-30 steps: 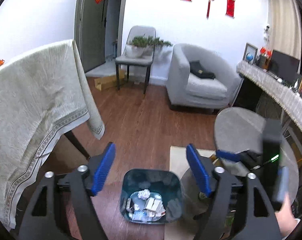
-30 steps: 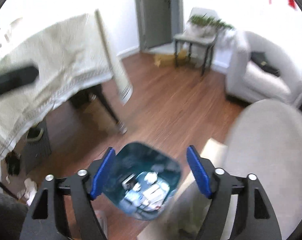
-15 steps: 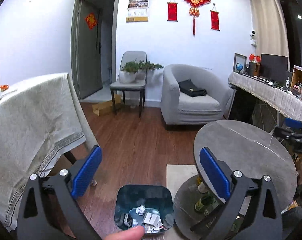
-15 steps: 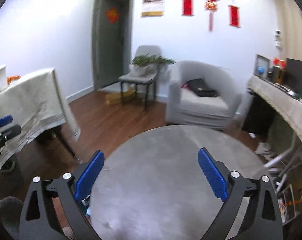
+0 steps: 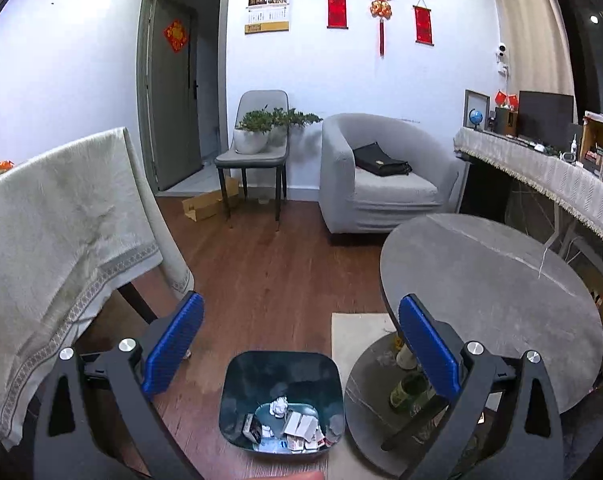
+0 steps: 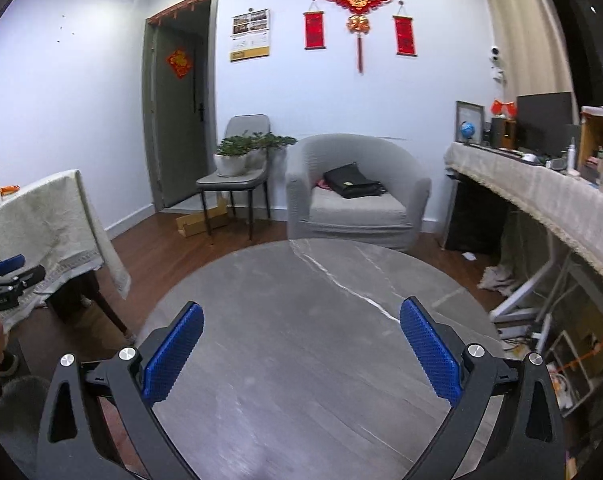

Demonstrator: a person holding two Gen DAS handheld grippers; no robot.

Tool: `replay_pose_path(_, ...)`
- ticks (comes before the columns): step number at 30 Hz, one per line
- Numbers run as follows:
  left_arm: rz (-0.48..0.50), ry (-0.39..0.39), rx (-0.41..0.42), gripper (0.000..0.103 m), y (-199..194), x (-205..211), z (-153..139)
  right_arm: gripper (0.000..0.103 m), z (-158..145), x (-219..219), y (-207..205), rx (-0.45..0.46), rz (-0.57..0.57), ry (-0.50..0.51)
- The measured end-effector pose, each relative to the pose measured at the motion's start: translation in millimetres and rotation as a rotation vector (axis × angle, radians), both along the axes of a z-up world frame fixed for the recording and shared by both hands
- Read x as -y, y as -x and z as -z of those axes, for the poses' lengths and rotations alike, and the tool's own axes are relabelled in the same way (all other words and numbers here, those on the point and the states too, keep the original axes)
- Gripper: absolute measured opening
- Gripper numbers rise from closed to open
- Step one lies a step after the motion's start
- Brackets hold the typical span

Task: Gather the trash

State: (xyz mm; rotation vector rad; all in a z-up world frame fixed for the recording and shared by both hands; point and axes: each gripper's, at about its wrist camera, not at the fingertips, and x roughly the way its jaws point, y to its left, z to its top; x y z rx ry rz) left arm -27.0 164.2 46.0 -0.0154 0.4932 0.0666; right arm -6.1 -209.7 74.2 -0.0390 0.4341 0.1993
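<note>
A dark teal trash bin stands on the wood floor, holding crumpled paper and small boxes. My left gripper is open and empty, high above the bin. My right gripper is open and empty above the round grey marble table, whose top shows nothing on it. The left gripper also shows at the left edge of the right wrist view.
The round table stands right of the bin, with bottles on its lower shelf. A cloth-covered table is at left. A grey armchair, a chair with a plant and a cluttered side counter stand behind.
Both grippers have risen and tilted up from looking down at the bin. The right one has swung right over the round table. Both stay open.
</note>
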Motion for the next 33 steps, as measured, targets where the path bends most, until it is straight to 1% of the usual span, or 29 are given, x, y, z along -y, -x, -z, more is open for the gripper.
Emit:
replay_pose_path(3, 0.008, -0.015, -0.014, 0.1, 3, 3, 13, 0.099, 9, 8, 5, -0.021, 0.01, -0.016)
replay_pose_path(6, 0.004, -0.02, -0.047, 0.1, 4, 3, 31, 0.099, 26, 8, 10, -0.046, 0.01, 0.026)
replay_pose_path(7, 0.006, -0.018, -0.058, 0.1, 4, 3, 35, 0.1, 30, 8, 10, -0.063, 0.004, 0.023)
replay_pose_path(9, 0.01, -0.015, -0.089, 0.1, 6, 3, 48, 0.1, 27, 9, 15, -0.038, -0.004, 0.009)
replay_pose_path(10, 0.005, -0.001, -0.095, 0.1, 6, 1, 49, 0.1, 27, 11, 16, -0.039, 0.002, 0.001)
replay_pose_path(13, -0.005, 0.022, -0.073, 0.1, 10, -4, 45, 0.1, 27, 13, 15, -0.038, -0.007, -0.023)
replay_pose_path(18, 0.008, 0.001, -0.08, 0.1, 10, 2, 47, 0.1, 25, 8, 18, -0.027, -0.042, -0.018)
replay_pose_path(24, 0.02, 0.017, -0.106, 0.1, 8, 1, 52, 0.1, 23, 2, 24, -0.007, -0.081, -0.008)
replay_pose_path(28, 0.023, 0.013, -0.105, 0.1, 8, 4, 52, 0.1, 23, -4, 26, -0.006, -0.082, 0.018)
replay_pose_path(33, 0.027, 0.008, -0.098, 0.1, 9, 4, 53, 0.1, 23, -5, 25, -0.012, -0.079, 0.022)
